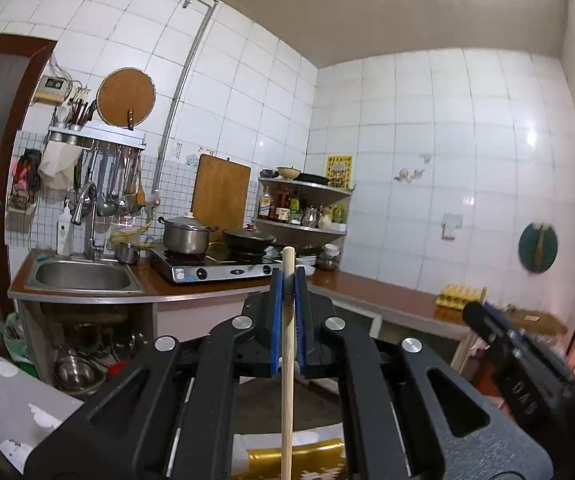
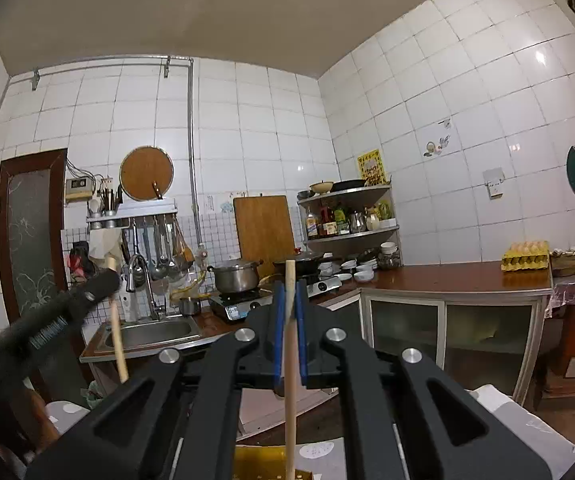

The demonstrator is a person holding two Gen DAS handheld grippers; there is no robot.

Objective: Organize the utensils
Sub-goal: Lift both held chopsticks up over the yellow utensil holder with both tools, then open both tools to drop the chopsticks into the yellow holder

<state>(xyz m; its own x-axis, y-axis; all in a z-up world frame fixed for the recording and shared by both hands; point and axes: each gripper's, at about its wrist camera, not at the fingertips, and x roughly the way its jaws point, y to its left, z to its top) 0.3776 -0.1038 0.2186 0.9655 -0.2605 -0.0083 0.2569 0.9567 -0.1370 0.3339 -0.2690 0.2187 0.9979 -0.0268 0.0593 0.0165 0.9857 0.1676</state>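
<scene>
Two grippers, left gripper [image 1: 288,280], right gripper [image 2: 290,294] (each clamping one), two wooden sticks [image 1: 287,360]

A steel sink [image 1: 83,276] sits at nine o'clock, its tap [image 1: 87,216] rising behind; a lidded steel pot [image 1: 186,236] and a dark wok [image 1: 249,238] rest on the gas stove [image 1: 215,270] toward twelve; a wooden cutting board [image 1: 220,192] leans on the tiles behind them; a corner shelf [image 1: 303,204] of bottles stands at one o'clock; a yellow egg tray [image 2: 526,256] lies on the brown counter [image 2: 447,276] at three o'clock.
</scene>
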